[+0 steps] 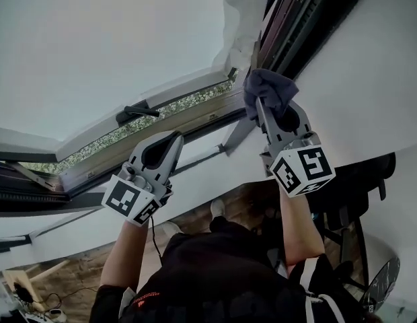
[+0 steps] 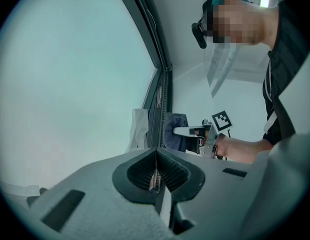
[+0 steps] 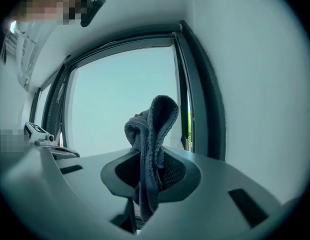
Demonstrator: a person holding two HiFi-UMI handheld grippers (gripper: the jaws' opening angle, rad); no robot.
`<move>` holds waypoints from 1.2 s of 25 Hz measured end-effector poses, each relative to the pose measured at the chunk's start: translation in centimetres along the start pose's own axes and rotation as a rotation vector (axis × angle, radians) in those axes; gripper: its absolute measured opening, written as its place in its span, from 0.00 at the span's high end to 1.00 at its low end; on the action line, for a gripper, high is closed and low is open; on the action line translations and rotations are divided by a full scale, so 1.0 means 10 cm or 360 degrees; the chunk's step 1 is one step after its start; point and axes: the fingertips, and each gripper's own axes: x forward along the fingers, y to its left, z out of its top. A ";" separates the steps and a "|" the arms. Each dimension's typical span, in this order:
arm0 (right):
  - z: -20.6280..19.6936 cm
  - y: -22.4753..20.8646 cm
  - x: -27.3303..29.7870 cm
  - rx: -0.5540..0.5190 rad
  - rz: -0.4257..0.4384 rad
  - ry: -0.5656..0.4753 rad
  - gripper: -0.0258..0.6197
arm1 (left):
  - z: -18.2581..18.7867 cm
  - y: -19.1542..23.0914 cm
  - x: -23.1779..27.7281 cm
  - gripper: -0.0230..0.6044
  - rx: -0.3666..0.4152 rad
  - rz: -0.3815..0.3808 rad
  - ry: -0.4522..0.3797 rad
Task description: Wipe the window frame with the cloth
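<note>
Grey-blue cloth [image 1: 270, 89] bunched in the right tongs [image 1: 261, 103], clamped tight, up at the window frame [image 1: 195, 116] corner, probably touching it. The frame's long axis runs down-left towards the left tongs [image 1: 173, 138], closed on nothing, nearer that lower stretch.

The left gripper [image 2: 156, 159], jaws closed together and empty, points toward the right gripper [image 2: 181, 131], which holds a dark cloth [image 2: 175, 141] against the dark window frame [image 2: 162, 89].
</note>
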 end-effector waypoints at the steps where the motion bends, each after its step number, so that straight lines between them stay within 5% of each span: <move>1: 0.02 -0.08 0.00 -0.0002 -0.0030 -0.0007 0.87 | -0.01 -0.01 0.05 0.93 -0.0001 -0.0012 0.0008; 30: -0.02 -1.03 0.00 0.0082 -0.0546 -0.0046 0.87 | -0.20 -0.12 0.72 0.93 -0.0036 -0.0254 0.0088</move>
